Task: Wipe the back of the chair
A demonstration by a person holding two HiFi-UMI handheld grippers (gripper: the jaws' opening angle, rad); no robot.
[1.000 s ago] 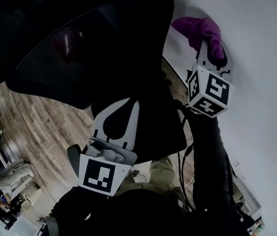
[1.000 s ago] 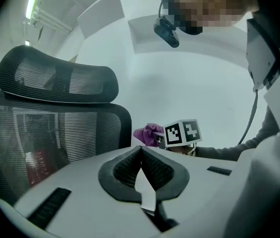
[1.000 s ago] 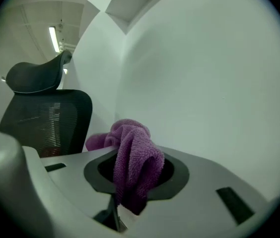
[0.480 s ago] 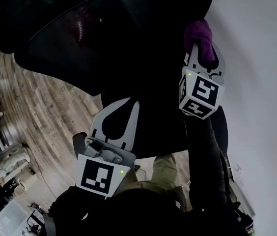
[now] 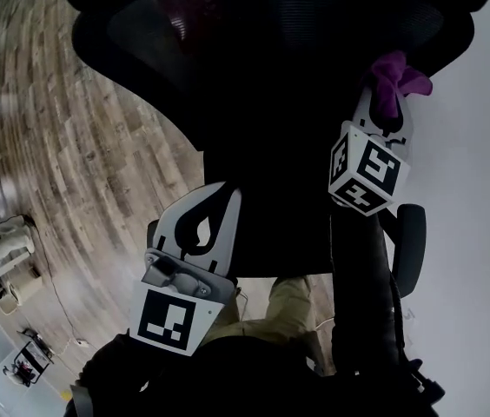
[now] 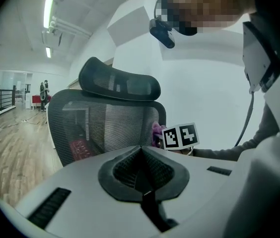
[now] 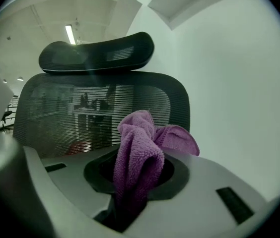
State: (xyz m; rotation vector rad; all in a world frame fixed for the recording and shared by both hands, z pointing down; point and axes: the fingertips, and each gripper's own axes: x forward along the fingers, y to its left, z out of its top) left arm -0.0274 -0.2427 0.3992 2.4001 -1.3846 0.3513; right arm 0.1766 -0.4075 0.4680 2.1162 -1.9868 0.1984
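Left gripper (image 5: 201, 215) low, jaws pressed together, nothing between. Right gripper (image 5: 382, 115) ahead-right of left, jaws clamped on purple cloth (image 7: 139, 152). Dark-sleeved right forearm (image 5: 362, 294) extended behind it.

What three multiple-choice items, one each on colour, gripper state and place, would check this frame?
1. The cloth is:
A. green
B. purple
C. white

2. The left gripper is:
A. wide open
B. shut on nothing
C. shut on the cloth

3. The cloth is:
A. in the right gripper
B. in the left gripper
C. in neither gripper

Answers:
1 B: it shows purple in both the head view and the right gripper view.
2 B: its jaws meet with nothing between them.
3 A: the right gripper's jaws pinch it, in front of the chair back.
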